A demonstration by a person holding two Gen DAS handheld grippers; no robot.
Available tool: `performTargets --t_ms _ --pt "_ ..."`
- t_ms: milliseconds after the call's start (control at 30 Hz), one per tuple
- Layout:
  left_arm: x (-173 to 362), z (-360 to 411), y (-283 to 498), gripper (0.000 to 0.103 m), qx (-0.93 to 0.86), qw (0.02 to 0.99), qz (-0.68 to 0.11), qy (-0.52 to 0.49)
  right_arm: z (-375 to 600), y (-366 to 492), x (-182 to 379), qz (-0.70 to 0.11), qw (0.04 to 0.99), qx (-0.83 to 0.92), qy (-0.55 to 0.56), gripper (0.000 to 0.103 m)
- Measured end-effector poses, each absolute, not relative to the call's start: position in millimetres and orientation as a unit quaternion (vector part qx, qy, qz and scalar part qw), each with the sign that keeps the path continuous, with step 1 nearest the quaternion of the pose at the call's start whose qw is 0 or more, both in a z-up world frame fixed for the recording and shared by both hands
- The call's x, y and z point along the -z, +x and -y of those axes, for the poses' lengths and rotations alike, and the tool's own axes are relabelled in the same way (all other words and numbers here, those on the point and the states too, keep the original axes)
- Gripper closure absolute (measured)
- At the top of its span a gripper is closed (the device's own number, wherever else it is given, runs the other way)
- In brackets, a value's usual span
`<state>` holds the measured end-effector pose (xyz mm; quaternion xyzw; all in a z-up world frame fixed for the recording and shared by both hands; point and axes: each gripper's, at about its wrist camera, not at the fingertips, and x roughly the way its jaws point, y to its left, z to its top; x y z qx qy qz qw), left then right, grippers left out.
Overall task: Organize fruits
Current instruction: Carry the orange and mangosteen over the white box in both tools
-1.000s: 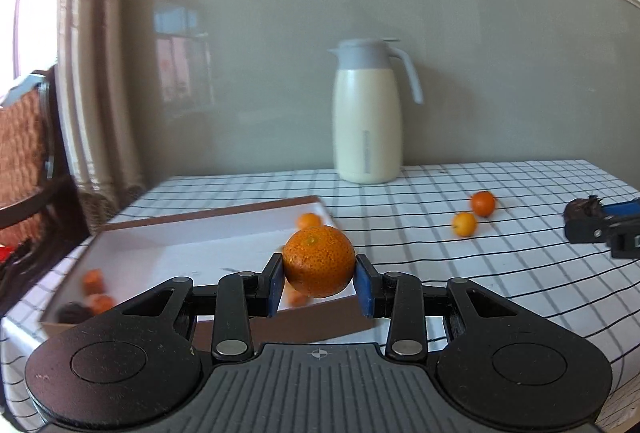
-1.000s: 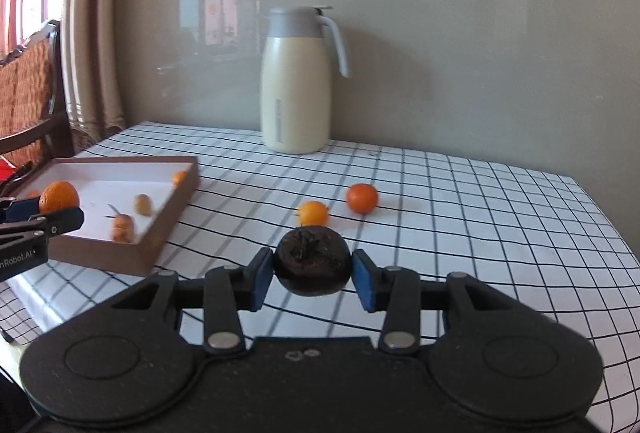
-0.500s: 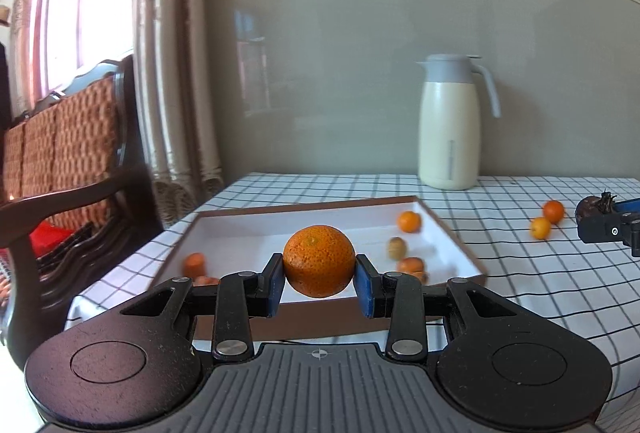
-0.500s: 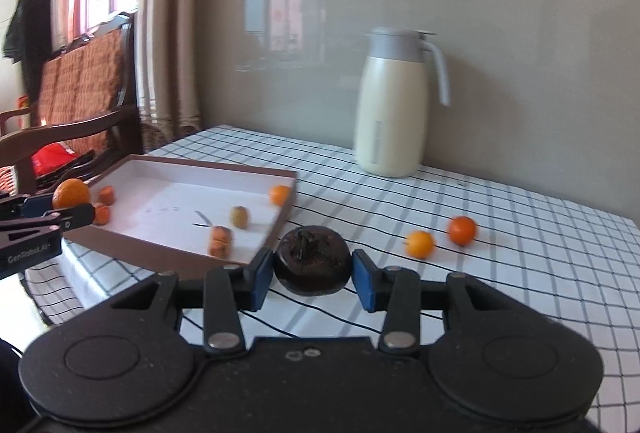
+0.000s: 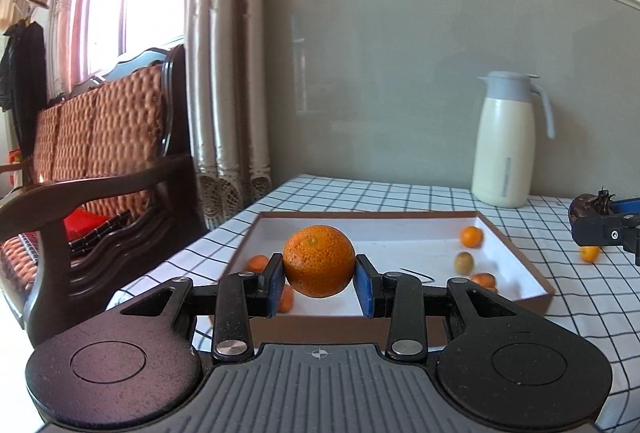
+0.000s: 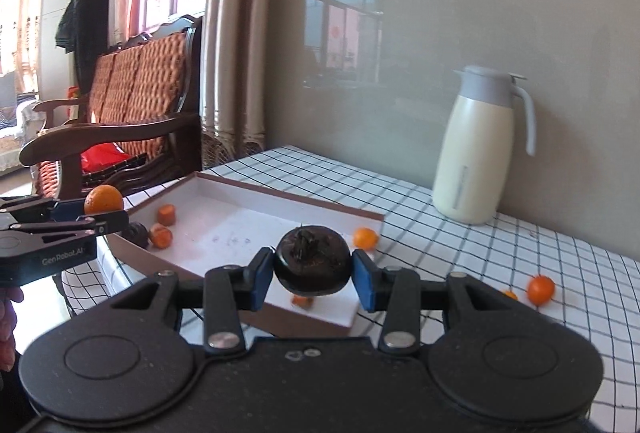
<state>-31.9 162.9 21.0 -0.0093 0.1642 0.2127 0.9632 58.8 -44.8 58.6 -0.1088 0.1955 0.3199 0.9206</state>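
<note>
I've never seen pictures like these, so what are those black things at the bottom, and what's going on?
Those are two grabbing tools that a person holds, one in each hand. Each has a camera looking along its two fingers, so you get one picture per tool. The left gripper is squeezing an orange. The right gripper is squeezing a dark fruit. In front is a table with a checked cloth, a shallow box with small fruits already inside, a jug, and small oranges still lying on the cloth.
</note>
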Motion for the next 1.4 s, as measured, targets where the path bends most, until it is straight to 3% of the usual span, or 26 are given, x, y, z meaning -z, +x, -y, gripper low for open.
performTargets --t_ms 1400 --pt "-20.0 -235.8 69.8 0.066 -0.252 0.952 -0.168 -0.052 -11.0 162.2 -43.5 -0.197 0.923 -0.315 -0.103 0.069"
